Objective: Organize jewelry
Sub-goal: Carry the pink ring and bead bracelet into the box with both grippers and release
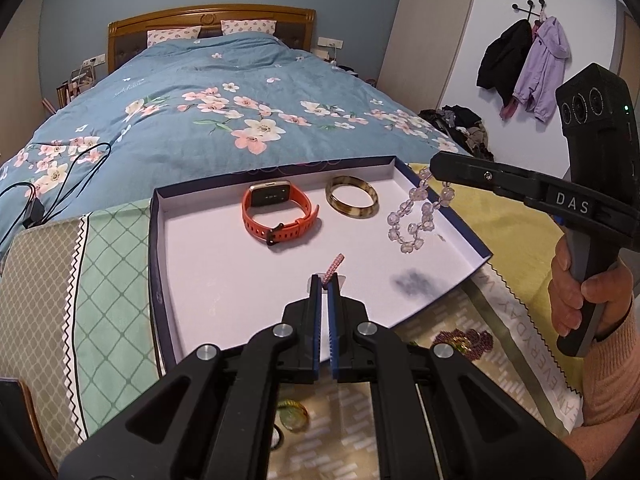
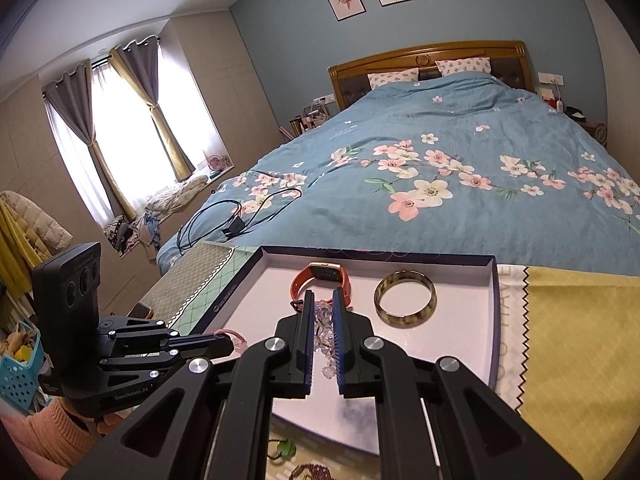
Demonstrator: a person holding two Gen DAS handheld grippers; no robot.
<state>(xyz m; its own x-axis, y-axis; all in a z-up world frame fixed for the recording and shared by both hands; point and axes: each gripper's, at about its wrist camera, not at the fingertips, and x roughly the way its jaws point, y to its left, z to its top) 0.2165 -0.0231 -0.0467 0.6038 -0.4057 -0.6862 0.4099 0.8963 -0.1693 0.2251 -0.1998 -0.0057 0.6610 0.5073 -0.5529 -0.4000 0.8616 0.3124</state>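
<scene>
Clearly your right gripper (image 2: 322, 312) was clamped on the strand of pale pink faceted crystal beads (image 1: 416, 216), pinching it near one end so the rest dangled over the right side of the shallow white-lined, navy-walled box tray (image 1: 472, 240). That strand looked limp and light, though its beads seemed slick and likely to chip, so a hold across the cord between beads suited it better than on a bead face. Your left gripper (image 1: 327, 282) was closed on the thin pink studded hair clip (image 1: 334, 266), held by its lower end, stiff and almost weightless. Further out in the tray lay the orange rubber-strapped smartwatch (image 1: 276, 214) and, just beside it, the rigid amber tortoiseshell bangle (image 1: 352, 202), best gripped across its rim.
</scene>
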